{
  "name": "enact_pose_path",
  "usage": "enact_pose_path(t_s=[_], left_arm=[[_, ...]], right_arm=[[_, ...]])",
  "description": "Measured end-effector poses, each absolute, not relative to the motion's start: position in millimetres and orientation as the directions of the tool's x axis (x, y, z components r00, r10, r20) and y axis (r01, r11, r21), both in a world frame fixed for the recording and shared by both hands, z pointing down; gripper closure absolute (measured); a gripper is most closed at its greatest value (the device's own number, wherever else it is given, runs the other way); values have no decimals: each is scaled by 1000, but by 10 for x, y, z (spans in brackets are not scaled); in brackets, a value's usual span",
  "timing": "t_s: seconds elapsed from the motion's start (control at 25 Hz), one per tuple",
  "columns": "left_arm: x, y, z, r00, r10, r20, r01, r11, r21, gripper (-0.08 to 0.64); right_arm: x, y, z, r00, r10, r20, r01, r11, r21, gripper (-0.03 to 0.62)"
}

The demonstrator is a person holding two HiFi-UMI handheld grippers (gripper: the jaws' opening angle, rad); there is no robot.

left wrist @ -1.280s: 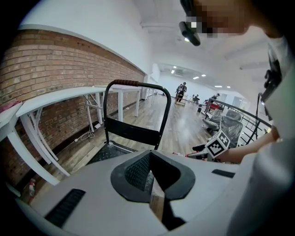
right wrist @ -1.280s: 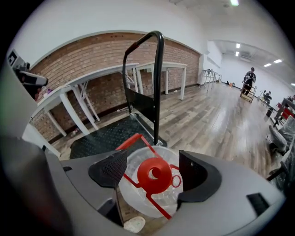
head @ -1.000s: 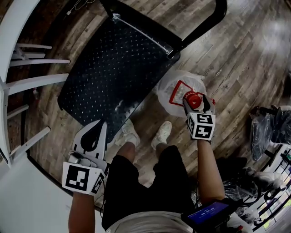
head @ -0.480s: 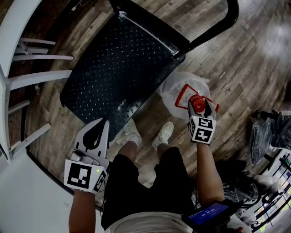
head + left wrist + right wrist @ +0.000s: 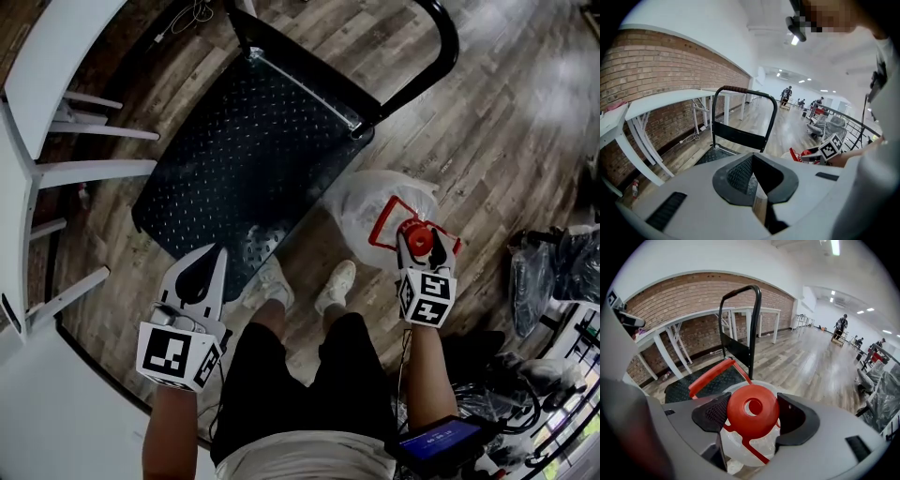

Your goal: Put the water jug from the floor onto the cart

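The water jug [image 5: 375,202] is clear plastic with a red cap [image 5: 419,241] and a red carry handle [image 5: 386,220]. My right gripper [image 5: 419,240] is shut on the cap, just right of the cart's near corner. In the right gripper view the cap [image 5: 752,411] fills the gap between both pads, with the jug's body [image 5: 740,453] hanging below. The black cart deck [image 5: 244,141] lies to the upper left, its push handle [image 5: 441,37] at the far end. My left gripper [image 5: 211,253] is shut on nothing, near the deck's front edge.
White tables [image 5: 47,66] with slanted legs line the left side by a brick wall [image 5: 647,70]. The person's shoes [image 5: 335,281] stand between cart and jug. Plastic-wrapped chairs [image 5: 553,272] stand at the right. Wood floor [image 5: 525,112] lies beyond.
The right gripper's jaws have closed onto the red cap and it has risen with the jug, drifting right in the head view. The left gripper has moved slightly up.
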State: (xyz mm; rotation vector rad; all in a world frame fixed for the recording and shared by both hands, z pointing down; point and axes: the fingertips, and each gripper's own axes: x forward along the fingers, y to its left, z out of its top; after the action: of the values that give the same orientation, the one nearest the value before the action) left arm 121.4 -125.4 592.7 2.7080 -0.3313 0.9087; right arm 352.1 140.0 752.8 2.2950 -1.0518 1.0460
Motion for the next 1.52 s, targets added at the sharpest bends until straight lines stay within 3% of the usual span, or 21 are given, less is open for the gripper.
enact_pose_path(t_s=[0.36,0.64,0.88,1.16,1.52], left_arm=[[1016,-1225,5382,810,-137,570,-303,-930,208,560],[709,-1471,5030,833,-218,509,-376,-898,230,560],[417,-1839,4601,864,-335,377,-421,-891,172,560],[-174,-2331,4611,813,-428,394,-522,-837,168,560],[-431,-2565,4570,700,-576,421,-684,-711,165,560]], right_arm=[[3420,1487,6279,455,-484,747,-785,-615,79,281],[3295,1227,5605,432,-527,732,-827,-556,87,281],[3206,785,5415,401,-540,740,-860,-501,100,281],[2930,64,5285,350,-592,726,-903,-419,93,281],[2734,-1115,5319,130,-682,720,-986,-169,18,281]])
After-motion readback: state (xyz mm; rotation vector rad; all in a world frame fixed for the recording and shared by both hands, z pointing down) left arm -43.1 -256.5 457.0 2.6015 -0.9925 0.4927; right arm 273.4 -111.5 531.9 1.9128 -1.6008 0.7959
